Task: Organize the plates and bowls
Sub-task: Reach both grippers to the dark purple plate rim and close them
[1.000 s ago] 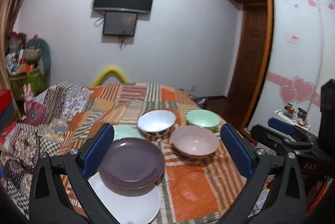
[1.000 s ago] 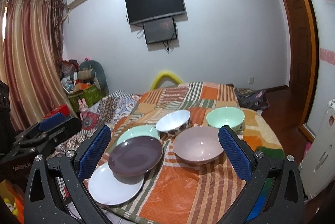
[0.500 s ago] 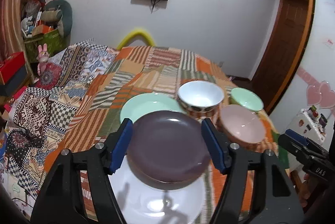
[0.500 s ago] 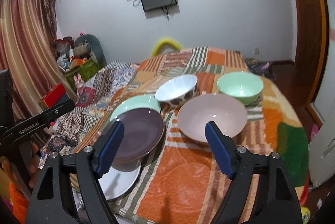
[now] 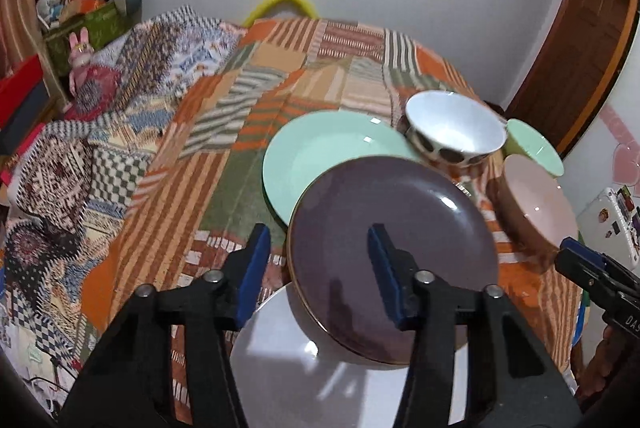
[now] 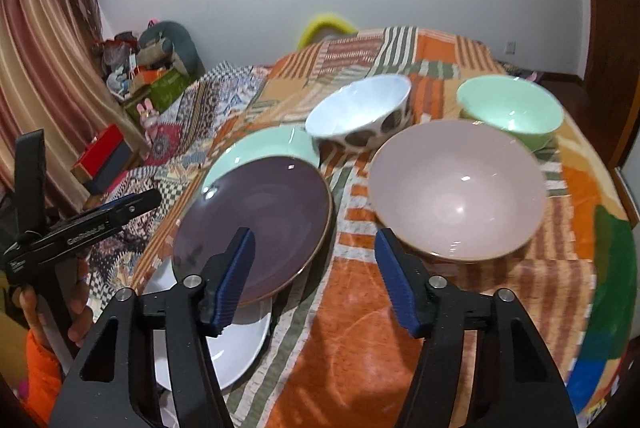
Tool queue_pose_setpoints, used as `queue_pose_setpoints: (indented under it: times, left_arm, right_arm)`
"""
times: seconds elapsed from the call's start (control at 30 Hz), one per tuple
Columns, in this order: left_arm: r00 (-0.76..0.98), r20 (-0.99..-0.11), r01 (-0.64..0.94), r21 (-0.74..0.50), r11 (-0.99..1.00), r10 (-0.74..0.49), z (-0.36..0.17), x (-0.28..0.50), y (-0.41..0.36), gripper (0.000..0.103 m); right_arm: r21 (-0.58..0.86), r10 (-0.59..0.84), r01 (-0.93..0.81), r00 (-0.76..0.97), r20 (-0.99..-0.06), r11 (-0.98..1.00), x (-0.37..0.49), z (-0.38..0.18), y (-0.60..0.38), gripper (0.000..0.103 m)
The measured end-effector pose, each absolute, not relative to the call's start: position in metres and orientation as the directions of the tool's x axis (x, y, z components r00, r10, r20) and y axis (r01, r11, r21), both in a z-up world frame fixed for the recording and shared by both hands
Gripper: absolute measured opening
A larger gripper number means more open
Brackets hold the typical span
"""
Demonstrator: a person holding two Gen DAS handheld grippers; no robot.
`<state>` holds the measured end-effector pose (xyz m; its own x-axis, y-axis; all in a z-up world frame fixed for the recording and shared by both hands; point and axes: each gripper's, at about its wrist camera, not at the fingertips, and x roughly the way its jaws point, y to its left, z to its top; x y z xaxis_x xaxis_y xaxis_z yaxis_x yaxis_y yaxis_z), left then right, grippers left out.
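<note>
Plates and bowls sit on a patchwork cloth (image 6: pixel 352 340). A purple plate (image 5: pixel 384 240) lies in the middle of the left wrist view, tipped up on a white plate (image 5: pixel 320 380) at the bottom and lapping over a mint green plate (image 5: pixel 320 156) behind it. At the right of that view stand a spotted white bowl (image 5: pixel 452 132), a pink bowl (image 5: pixel 536 212) and a green bowl (image 5: pixel 532 148). The left gripper (image 5: pixel 318 268) is about half open, with the purple plate's left edge showing between its fingers, not pinched. The right gripper (image 6: pixel 316 276) is about half open too and holds nothing. Both have just been closing.
</note>
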<state>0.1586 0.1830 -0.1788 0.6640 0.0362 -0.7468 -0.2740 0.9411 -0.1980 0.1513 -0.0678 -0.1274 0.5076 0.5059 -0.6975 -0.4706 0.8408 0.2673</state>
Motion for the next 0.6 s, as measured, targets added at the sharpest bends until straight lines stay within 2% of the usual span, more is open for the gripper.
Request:
queue_pose_setpoints:
  times: [0.2,0.3,0.6]
  left_arm:
    - [0.633,-0.774,-0.282,-0.198,0.939,0.027,-0.2,0.171,0.195,0.037]
    - [0.63,-0.776,-0.283,-0.214,0.935,0.013,-0.208,0.177,0.201,0.036]
    - [0.623,-0.782,-0.268,-0.248,0.931,-0.029,-0.222,0.187,0.208,0.036]
  right_arm:
    - [0.262,0.486,-0.466,0.467,-0.738,0.845,0.167,-0.146,-0.055,0.05]
    - [0.258,0.478,-0.468,0.446,-0.757,0.845,0.173,-0.154,-0.049,0.045]
    - [0.256,0.45,-0.446,0.409,-0.794,0.857,0.185,-0.169,-0.04,0.045]
